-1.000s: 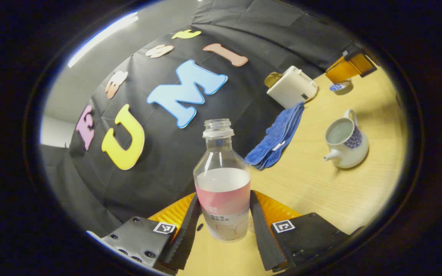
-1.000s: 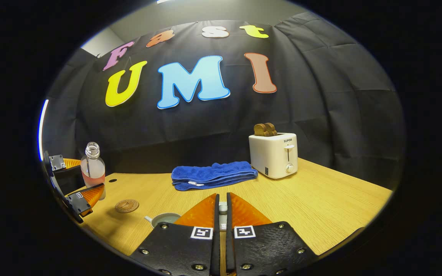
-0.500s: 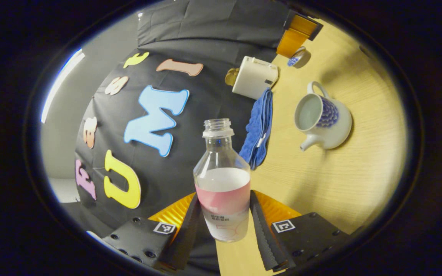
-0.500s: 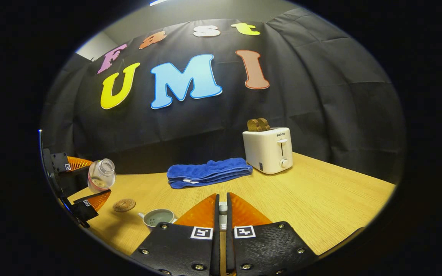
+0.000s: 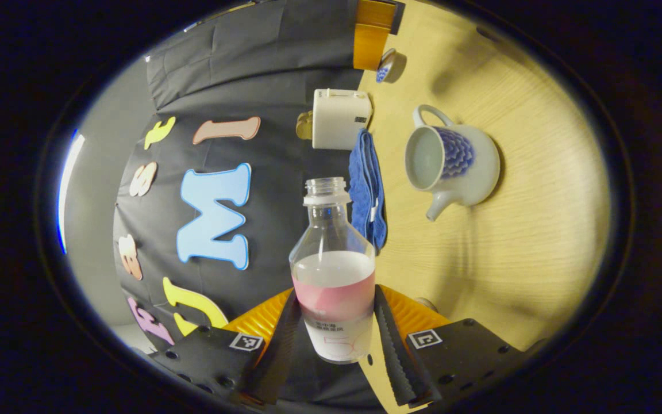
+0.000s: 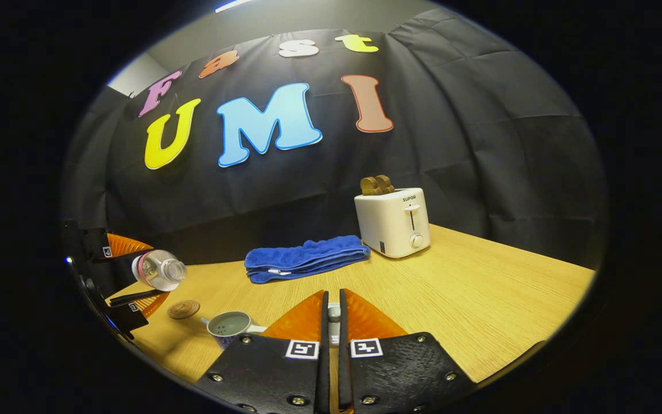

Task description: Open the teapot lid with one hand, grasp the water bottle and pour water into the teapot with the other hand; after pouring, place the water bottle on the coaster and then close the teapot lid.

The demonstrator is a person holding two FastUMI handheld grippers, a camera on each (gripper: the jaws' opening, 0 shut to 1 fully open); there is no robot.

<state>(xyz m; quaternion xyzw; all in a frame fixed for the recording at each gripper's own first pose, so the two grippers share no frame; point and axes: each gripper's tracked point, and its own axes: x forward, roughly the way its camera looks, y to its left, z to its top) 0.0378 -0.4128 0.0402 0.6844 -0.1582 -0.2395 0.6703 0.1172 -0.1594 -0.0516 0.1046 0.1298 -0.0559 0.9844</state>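
Note:
My left gripper (image 5: 335, 294) is shut on a clear uncapped water bottle (image 5: 334, 270) with a pink label and water inside. In the right gripper view the left gripper (image 6: 127, 276) holds this bottle (image 6: 158, 269) tipped almost level, its mouth pointing toward the teapot (image 6: 228, 325) from up and to the left. The white teapot (image 5: 451, 164) with a blue pattern stands open on the table. I see no water stream. My right gripper (image 6: 333, 294) is shut on the lid's knob (image 6: 334, 312); the lid (image 5: 385, 64) hangs off to the side of the teapot. A round brown coaster (image 6: 184, 309) lies beside the teapot.
A folded blue towel (image 6: 305, 259) lies at the back of the wooden table (image 6: 480, 299). Next to the towel stands a white toaster (image 6: 393, 221) with toast in it. The black cloth wall closes off the back.
The left gripper has tipped the bottle from upright to almost level and brought it closer to the teapot. The right gripper keeps hold of the lid and has drifted slightly.

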